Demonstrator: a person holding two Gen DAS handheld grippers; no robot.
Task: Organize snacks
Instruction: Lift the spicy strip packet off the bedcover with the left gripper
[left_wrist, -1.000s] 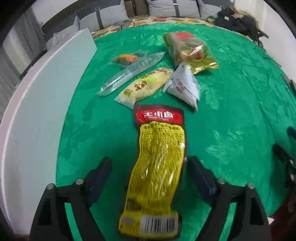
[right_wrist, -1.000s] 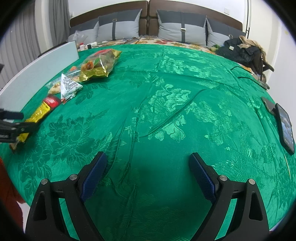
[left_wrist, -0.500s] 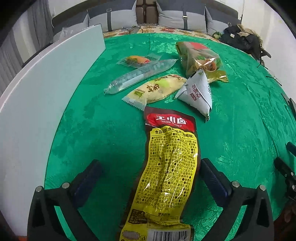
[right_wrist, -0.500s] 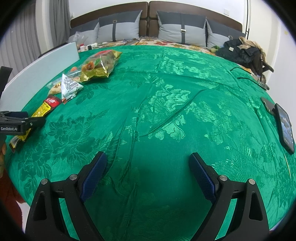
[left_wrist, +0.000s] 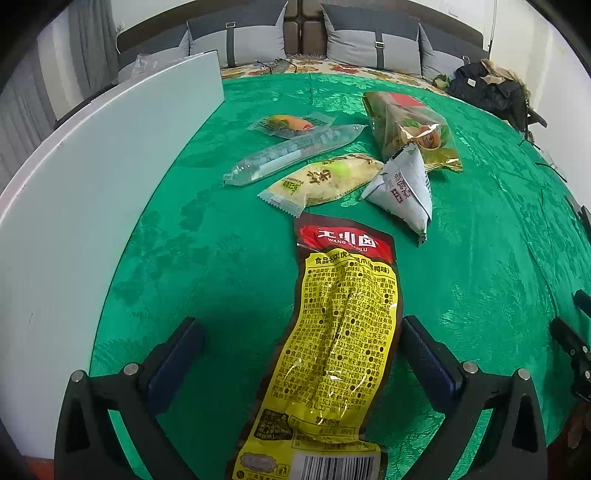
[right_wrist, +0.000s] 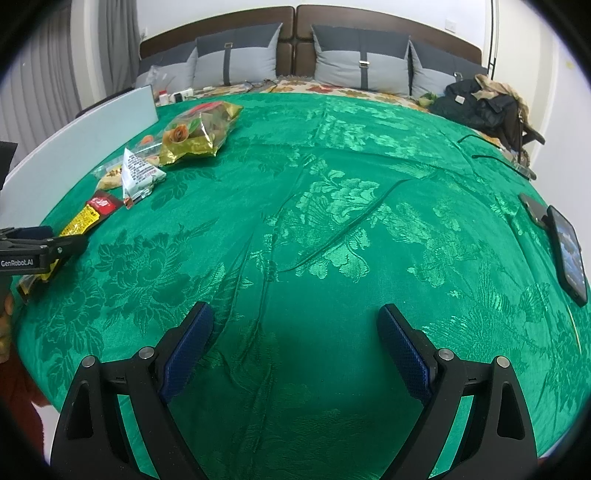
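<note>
A long yellow snack pack with a red top (left_wrist: 340, 332) lies flat on the green cloth between the wide-open fingers of my left gripper (left_wrist: 301, 343), untouched. Beyond it lie a white triangular pack (left_wrist: 402, 188), a pale yellow pastry pack (left_wrist: 325, 179), a clear tube pack (left_wrist: 291, 153), a small orange pack (left_wrist: 286, 123) and a gold-edged bag (left_wrist: 410, 129). My right gripper (right_wrist: 293, 339) is open and empty over bare cloth. In its view the snacks sit at the far left: the yellow pack (right_wrist: 83, 219), the triangular pack (right_wrist: 138, 173) and the gold bag (right_wrist: 199, 131).
A white board (left_wrist: 92, 192) runs along the left edge of the green cloth (right_wrist: 332, 206). A phone (right_wrist: 567, 253) lies at the cloth's right edge. Grey pillows (right_wrist: 358, 66) and a dark pile of clothes (right_wrist: 480, 107) are at the back.
My left gripper has opened wider and pulled back and up from the yellow pack, which stays flat on the cloth. My right gripper has not moved.
</note>
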